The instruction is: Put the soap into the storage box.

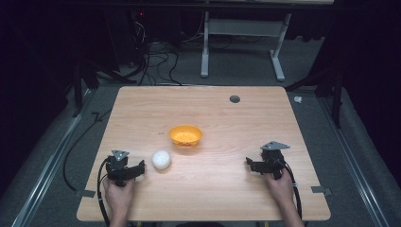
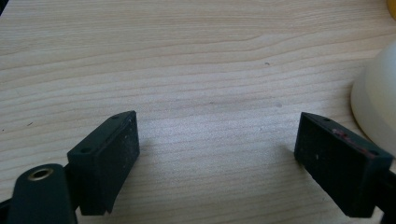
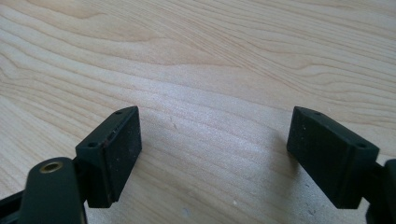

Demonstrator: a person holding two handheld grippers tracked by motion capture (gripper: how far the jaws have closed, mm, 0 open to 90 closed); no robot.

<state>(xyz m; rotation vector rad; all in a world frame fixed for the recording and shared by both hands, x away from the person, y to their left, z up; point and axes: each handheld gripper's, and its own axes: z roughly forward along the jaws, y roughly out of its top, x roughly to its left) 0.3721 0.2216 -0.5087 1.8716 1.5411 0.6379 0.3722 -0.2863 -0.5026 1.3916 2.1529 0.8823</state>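
- Tabletop [image 1: 217,118]: light wood; it is carrying every item listed here.
- Left gripper [image 1: 138,171]: you are holding it near the tabletop's near-left corner, jaws gaping wide with bare wood between them in the left gripper view [image 2: 217,154].
- Right gripper [image 1: 249,164]: you are holding it toward the near-right corner, jaws likewise spread wide and gripping nothing, over bare wood in the right gripper view [image 3: 215,154].
- White ball [image 1: 161,160]: it is sitting just beside the left gripper's jaws, apart from them; its pale curve is showing at the right edge of the left gripper view [image 2: 378,105].
- Orange bowl [image 1: 186,135]: it is standing upright around the tabletop's middle, just beyond the white ball.
- Dark round hole [image 1: 234,99]: it is lying near the far edge.
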